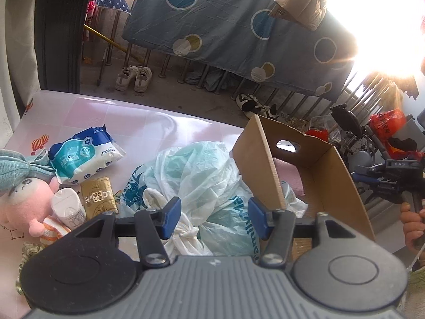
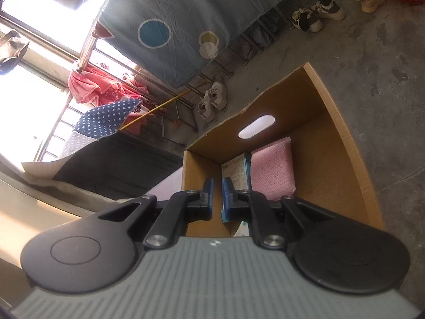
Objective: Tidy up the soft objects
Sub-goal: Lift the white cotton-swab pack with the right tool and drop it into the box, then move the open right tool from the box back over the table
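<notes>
A: Left gripper [image 1: 212, 219] first: jaws stand apart, blue pads wide, nothing pinched between them. It hangs over the knotted plastic bags [image 1: 191, 186], which lie on the pink table [image 1: 106, 111] near its front edge, touching the cardboard box's [image 1: 265, 164] near wall.

B: And the right gripper [image 2: 217, 195]?

A: Narrow. Only a slim gap between the pads, and nothing in it. It points down into the cardboard box [image 2: 332, 159], open at the top. In the left view it shows at the far right edge [image 1: 390, 178], gripped by a hand [image 1: 411, 226].

B: What's in the box?

A: A pink knitted cloth [image 2: 271, 170] against the far wall, below the handle slot [image 2: 256, 126], and a printed packet [image 2: 236, 172] standing just beside it, on its left.

B: Outward from the bags, then.

A: Toward the table's left edge: a blue-and-white wipes pack [image 1: 85, 154], a gold sachet [image 1: 98, 196] below it, a small white bottle [image 1: 67, 207] touching the sachet, and a pink plush doll [image 1: 24, 204] with a teal bow [image 1: 16, 167] right at the edge.

B: Beyond the table?

A: Concrete floor, a pair of white sneakers [image 1: 134, 78], and a blue sheet with circles [image 1: 225, 26] draped over a railing. Sun glare washes out the top right corner.
</notes>
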A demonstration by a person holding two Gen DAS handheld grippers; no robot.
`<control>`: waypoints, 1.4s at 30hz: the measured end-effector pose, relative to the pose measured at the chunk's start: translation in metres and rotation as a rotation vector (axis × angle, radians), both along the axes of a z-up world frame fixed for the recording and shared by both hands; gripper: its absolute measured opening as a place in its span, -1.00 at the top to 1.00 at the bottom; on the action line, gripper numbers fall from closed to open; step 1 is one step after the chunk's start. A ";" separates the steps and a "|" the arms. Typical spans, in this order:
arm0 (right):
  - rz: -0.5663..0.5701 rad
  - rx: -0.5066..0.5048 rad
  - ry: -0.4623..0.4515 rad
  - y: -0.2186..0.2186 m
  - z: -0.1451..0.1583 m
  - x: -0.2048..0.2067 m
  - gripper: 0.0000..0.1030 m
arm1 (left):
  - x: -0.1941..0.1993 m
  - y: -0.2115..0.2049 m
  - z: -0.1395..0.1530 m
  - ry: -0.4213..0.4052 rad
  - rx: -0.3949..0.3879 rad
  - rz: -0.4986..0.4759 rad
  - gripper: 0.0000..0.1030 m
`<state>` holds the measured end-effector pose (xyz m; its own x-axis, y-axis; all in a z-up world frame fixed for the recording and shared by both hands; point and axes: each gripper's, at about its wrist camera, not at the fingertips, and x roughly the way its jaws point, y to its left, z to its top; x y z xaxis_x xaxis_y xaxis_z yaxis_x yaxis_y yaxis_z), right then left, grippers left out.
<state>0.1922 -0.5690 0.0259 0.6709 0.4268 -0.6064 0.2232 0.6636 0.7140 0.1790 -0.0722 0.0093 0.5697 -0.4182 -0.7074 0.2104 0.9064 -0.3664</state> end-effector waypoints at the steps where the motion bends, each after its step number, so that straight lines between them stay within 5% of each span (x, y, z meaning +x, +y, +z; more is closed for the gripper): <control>1: 0.021 -0.005 0.042 0.009 -0.010 0.004 0.57 | -0.002 0.003 -0.001 -0.004 0.011 0.009 -0.21; 6: 0.071 -0.079 0.269 0.052 -0.064 0.020 -0.07 | -0.021 0.015 -0.002 -0.040 0.091 0.046 -0.41; 12: 0.010 -0.050 0.442 0.080 -0.131 0.035 -0.06 | -0.039 0.037 -0.002 -0.049 0.097 0.070 -0.45; 16: 0.007 -0.102 0.421 0.098 -0.144 0.035 0.43 | -0.046 0.049 -0.003 -0.051 0.101 0.085 -0.45; 20: -0.006 -0.131 0.359 0.105 -0.133 0.028 0.76 | -0.049 0.061 -0.003 -0.053 0.098 0.098 -0.45; 25: 0.001 -0.217 0.260 0.105 -0.092 0.021 0.89 | -0.052 0.072 -0.006 -0.051 0.086 0.109 -0.45; 33: 0.053 -0.556 0.122 0.097 -0.023 0.059 0.91 | -0.048 0.091 -0.010 -0.043 0.081 0.164 -0.45; 36: 0.074 -0.584 0.128 0.093 -0.020 0.074 0.90 | -0.047 0.096 -0.012 -0.036 0.086 0.176 -0.45; 39: 0.107 -0.503 0.183 0.088 -0.028 0.073 0.69 | -0.045 0.096 -0.015 -0.027 0.086 0.178 -0.45; 41: 0.134 -0.485 0.236 0.093 -0.040 0.069 -0.01 | -0.044 0.094 -0.019 -0.016 0.080 0.168 -0.45; 42: 0.153 -0.491 0.270 0.103 -0.054 0.067 -0.16 | -0.045 0.093 -0.020 -0.013 0.077 0.163 -0.45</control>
